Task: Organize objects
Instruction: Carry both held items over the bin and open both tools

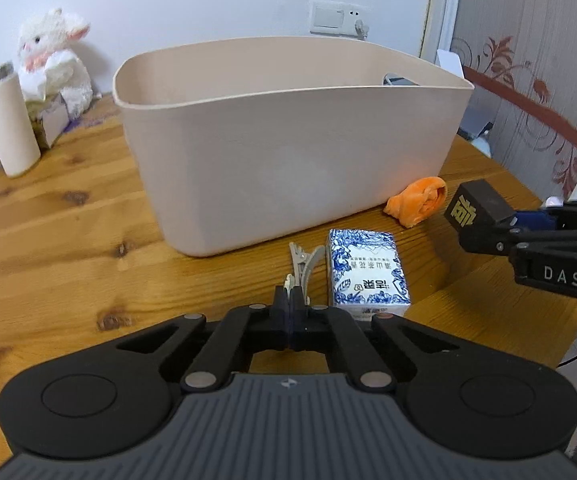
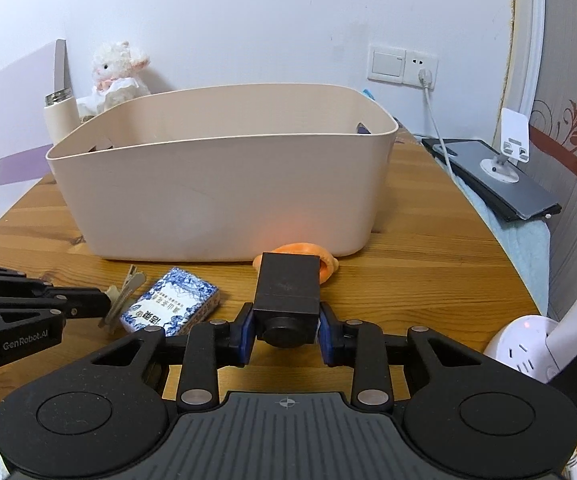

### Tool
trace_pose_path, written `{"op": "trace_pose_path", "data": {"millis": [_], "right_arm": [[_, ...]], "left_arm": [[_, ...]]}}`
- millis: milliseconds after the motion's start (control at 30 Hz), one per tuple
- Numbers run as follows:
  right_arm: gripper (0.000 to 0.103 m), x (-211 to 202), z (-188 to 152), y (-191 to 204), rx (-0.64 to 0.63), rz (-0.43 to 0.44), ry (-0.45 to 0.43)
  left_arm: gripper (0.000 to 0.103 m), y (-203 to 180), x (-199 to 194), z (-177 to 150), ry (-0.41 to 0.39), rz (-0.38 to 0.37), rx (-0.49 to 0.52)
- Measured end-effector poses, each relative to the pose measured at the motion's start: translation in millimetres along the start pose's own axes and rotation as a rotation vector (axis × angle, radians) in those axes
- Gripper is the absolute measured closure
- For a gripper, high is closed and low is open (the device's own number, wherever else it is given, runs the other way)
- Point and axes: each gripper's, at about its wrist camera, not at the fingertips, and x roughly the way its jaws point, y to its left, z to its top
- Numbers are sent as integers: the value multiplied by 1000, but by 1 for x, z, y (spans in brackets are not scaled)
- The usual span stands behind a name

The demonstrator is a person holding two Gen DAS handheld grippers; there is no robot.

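A beige plastic bin (image 1: 288, 152) stands on the wooden table (image 1: 68, 240); it also shows in the right wrist view (image 2: 224, 184). My left gripper (image 1: 291, 300) is shut on a grey hair clip (image 1: 302, 262), low on the table beside a blue-and-white box (image 1: 364, 268). My right gripper (image 2: 286, 328) is shut on a black block (image 2: 286, 292) with a gold character, held above the table's right side (image 1: 478, 212). An orange cloth roll (image 1: 418, 200) lies against the bin's front right corner. The clip (image 2: 122, 296) and box (image 2: 172, 304) show in the right wrist view.
A white plush sheep (image 1: 54, 60) and a beige flask (image 1: 6, 120) stand at the back left. A tablet (image 2: 492, 184) with a phone stand (image 2: 508, 148) lies off the table's right edge. A white power strip (image 2: 528, 344) sits at the near right.
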Motion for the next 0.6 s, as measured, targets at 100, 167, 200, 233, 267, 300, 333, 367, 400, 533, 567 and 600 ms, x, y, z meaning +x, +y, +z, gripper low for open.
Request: {"op": "trace_pose_path", "data": {"millis": [100,167,200,233,267,300,333,367,400,533,567,600], "right_arm": [[73,-1,-2,1,1,4,0],[73,-1,-4,3,1,8,1],[73,-1,-4,4,1,8,1],[73,-1,-4,4,-1,10,2],[73,-2,-5,4,-3,12,2],[73,-2,-5,4,-3,12,3],[73,-2,-5,4,-4,12,4],[73,-3,-6,4,-4,11,4],[73,-3,-6,3,-2,10,4],[73,-3,-5,0,5,5,3],[73,-3,-5,0,7,2,3],[73,-3,-5,-1,9,1,3]], "left_arm": [[101,4,0,-3,14,-4,-4],[101,4,2,-5,26,-10,-5],[101,5,3,-7,35,-16,-11],[101,5,4,-8,37,-15,-15],[101,5,4,-10,35,-12,-15],[101,5,4,-10,33,-12,-18],[99,6,3,-10,31,-10,-28],[89,7,3,-9,28,-5,-36],[82,8,2,-8,25,2,-43],[47,16,-1,-1,-2,13,-93],[47,17,-1,2,-2,7,-104],[47,18,0,5,-3,3,-108]]}}
